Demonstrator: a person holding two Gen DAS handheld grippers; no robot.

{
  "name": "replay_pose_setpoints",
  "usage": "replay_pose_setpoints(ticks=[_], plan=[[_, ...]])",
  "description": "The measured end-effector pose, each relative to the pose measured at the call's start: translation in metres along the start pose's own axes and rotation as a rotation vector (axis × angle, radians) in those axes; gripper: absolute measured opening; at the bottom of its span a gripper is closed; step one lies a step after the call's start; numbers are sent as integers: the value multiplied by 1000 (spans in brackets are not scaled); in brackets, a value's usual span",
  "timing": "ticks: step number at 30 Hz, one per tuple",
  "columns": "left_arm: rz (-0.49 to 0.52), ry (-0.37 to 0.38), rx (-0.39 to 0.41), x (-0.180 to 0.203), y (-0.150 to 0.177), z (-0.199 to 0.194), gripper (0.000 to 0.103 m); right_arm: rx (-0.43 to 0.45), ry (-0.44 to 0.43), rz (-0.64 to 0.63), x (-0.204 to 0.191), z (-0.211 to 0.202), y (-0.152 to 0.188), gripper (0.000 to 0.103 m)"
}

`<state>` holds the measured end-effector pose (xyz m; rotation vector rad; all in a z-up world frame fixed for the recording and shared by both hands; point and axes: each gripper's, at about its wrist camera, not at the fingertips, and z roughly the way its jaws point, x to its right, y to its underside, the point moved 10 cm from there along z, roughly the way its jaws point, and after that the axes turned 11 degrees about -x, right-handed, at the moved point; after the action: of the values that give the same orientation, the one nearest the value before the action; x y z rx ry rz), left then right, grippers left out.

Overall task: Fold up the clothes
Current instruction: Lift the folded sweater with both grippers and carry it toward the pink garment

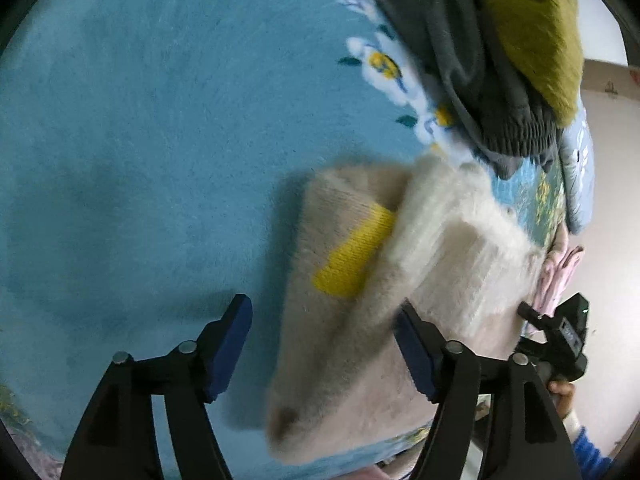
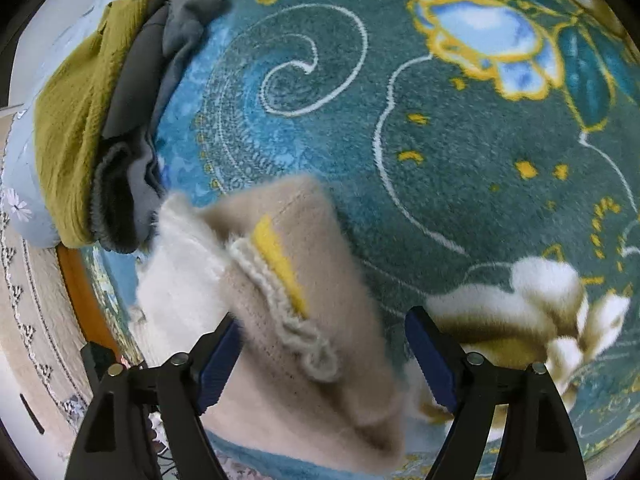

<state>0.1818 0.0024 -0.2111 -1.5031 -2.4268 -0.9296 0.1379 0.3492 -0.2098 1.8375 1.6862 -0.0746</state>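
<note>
A fuzzy beige and cream sweater with a yellow patch lies folded on a blue flowered blanket. My left gripper is open above its left edge, jaws wide apart and empty. In the right wrist view the same sweater lies under my right gripper, which is open and holds nothing. The right gripper also shows in the left wrist view, at the sweater's far right edge.
A pile of dark grey and olive green clothes lies at the blanket's far edge, also in the right wrist view. A pink garment hangs at the bed's right edge. The floor lies beyond.
</note>
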Motion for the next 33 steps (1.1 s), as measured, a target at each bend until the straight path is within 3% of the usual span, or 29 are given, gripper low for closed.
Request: replay_pose_setpoints(ticks=[9,14,17,21,25,28,33], plan=[[-35,91,6,-4,-8,5,74,-9,-47,20,-1,10,-5,90],[-41,81,20,-4,-5,-1,73,-14,-66,30,-13,15,-2,87],[-33,57,33,-2,-1,-9,65,-7,-45,36,-19,17,0,85],[-22,26,51,0,5,-18,46,18,-44,71,-21,10,6,65],[-12,-6,68,2,10,-28,37,38,-60,64,-30,-3,17,44],[6,-28,93,9,18,-41,34,48,-88,36,-40,-16,30,38],[48,-39,159,31,42,-69,31,74,-125,-12,-59,-38,54,36]])
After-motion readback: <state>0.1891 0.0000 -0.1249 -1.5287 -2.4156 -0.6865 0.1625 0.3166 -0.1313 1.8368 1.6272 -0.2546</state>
